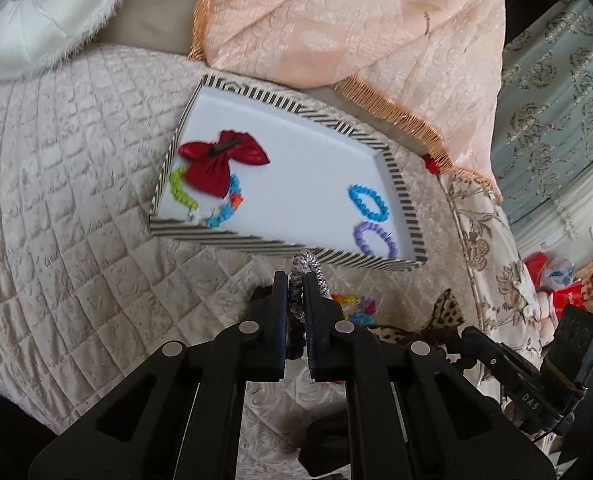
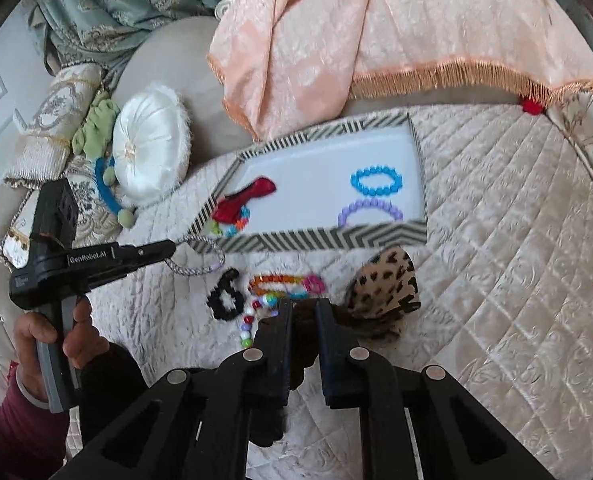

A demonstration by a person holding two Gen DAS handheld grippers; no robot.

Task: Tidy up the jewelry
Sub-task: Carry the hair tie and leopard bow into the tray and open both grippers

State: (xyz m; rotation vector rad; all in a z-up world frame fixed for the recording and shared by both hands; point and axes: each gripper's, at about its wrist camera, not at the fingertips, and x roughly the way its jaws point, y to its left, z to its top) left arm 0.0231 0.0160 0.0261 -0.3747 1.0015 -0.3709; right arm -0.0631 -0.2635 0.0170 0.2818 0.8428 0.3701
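Observation:
My left gripper (image 1: pixel 295 280) is shut on a silver-grey cord bracelet (image 1: pixel 305 265) and holds it above the quilt, just before the near rim of the striped tray (image 1: pixel 280 246). In the right wrist view the bracelet (image 2: pixel 200 258) hangs from that gripper (image 2: pixel 172 249) at the tray's (image 2: pixel 316 238) left corner. The tray holds a red bow (image 1: pixel 216 162), a multicolour bead bracelet (image 1: pixel 224 210), a blue bracelet (image 1: pixel 368 202) and a purple bracelet (image 1: pixel 376 240). My right gripper (image 2: pixel 303 305) is shut on the dark middle of a leopard-print bow (image 2: pixel 388 286).
On the quilt before the tray lie a black bead bracelet (image 2: pixel 226 300), an orange-pink bead bracelet (image 2: pixel 284 284) and a loose multicolour bead strand (image 2: pixel 252 320). A peach fringed cloth (image 2: pixel 376 32) lies behind the tray. A white round cushion (image 2: pixel 150 144) sits at left.

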